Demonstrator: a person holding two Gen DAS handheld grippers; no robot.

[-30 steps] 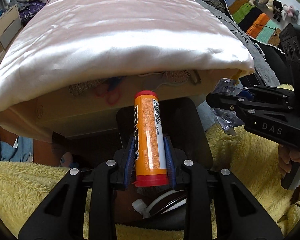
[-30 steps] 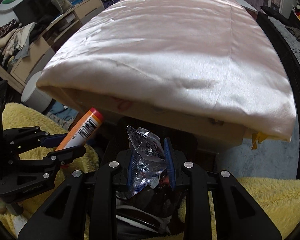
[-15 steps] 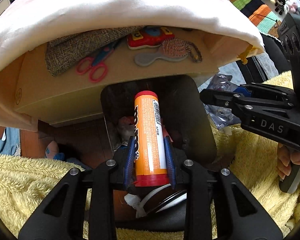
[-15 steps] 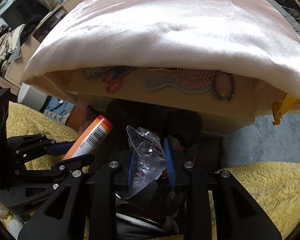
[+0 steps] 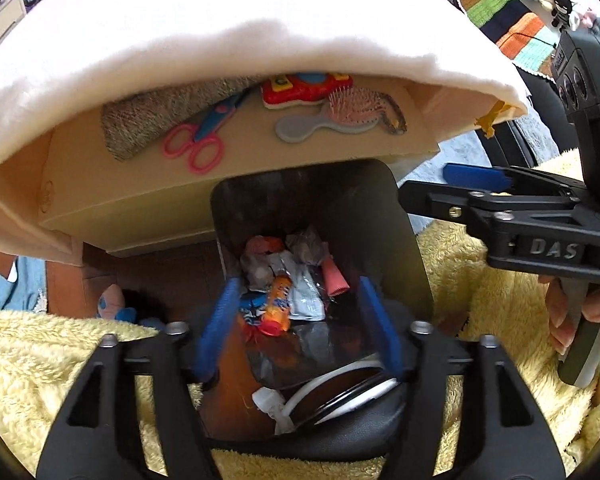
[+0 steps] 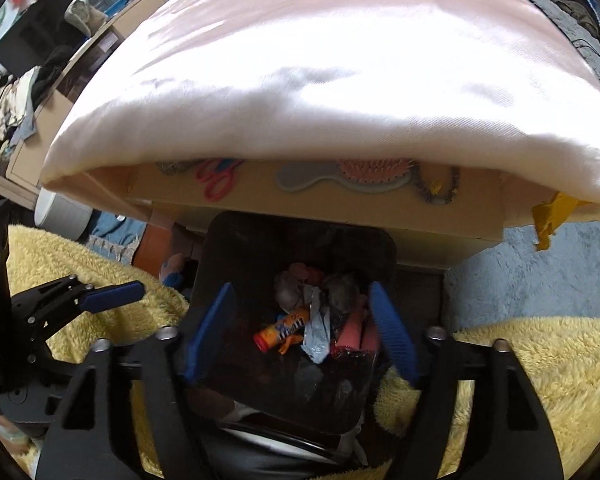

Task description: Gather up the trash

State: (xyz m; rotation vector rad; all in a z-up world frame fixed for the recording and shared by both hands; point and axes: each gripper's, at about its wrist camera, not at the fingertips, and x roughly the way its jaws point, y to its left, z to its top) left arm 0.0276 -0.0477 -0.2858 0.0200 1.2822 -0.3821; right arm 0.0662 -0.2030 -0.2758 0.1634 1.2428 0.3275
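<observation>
Both hand-held grippers hang over the mouth of the black trash bin (image 5: 404,240), and both stand wide apart with nothing between the blue pads: the left hand-held gripper (image 5: 298,324) and the right hand-held gripper (image 6: 300,330) each look straight down into it. The orange tube (image 5: 277,304) lies at the bottom of the bin, directly below and between the left fingers, its long axis running near to far with a slight tilt; in the right view it lies more crosswise, red cap toward the left. Just right of it rests a crumpled silvery wrapper (image 6: 317,330), with a pink piece (image 5: 334,278) and more wadded scraps farther in. The bin stands on the floor against the near edge of a cardboard bench (image 5: 140,200) draped with a pale cloth (image 6: 320,80); scissors (image 5: 198,142) and a hairbrush (image 5: 340,116) lie on it, beyond the bin, so any next pick would likely mean rising and reaching far.
</observation>
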